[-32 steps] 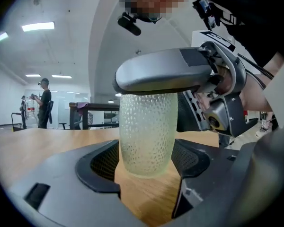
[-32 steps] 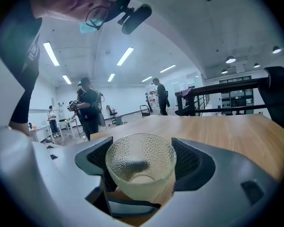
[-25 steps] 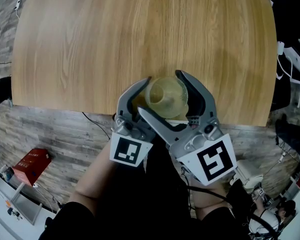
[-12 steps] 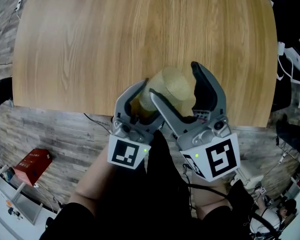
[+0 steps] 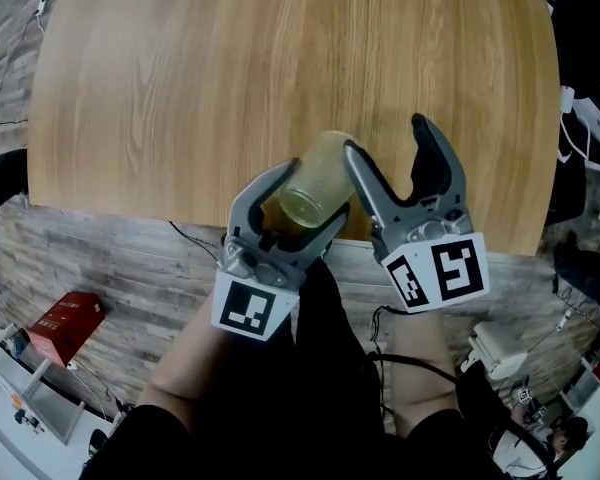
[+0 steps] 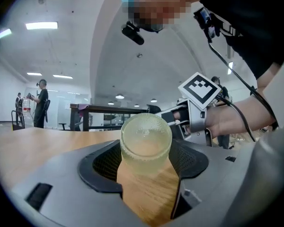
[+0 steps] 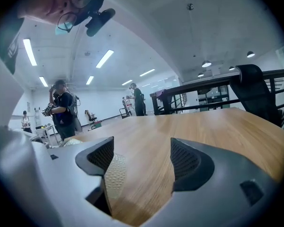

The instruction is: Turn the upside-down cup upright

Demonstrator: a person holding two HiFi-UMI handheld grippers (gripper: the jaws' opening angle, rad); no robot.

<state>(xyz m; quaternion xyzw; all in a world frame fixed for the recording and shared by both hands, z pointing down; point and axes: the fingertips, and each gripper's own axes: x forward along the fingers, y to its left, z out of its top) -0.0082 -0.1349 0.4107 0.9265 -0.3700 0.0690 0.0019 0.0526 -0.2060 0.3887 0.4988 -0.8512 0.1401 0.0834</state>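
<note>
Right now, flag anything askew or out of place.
The cup lies on its side, neither upright nor upside down, clamped in the jaws of the left gripper near the table's front edge. The right gripper stands open and empty beside it. Nothing spilled or damaged.

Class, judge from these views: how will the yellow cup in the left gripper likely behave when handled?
The cup looks stiff: it sits undistorted in the left gripper. Its dimpled wall probably aids grip. Being round-sided, it might roll if laid down.
</note>
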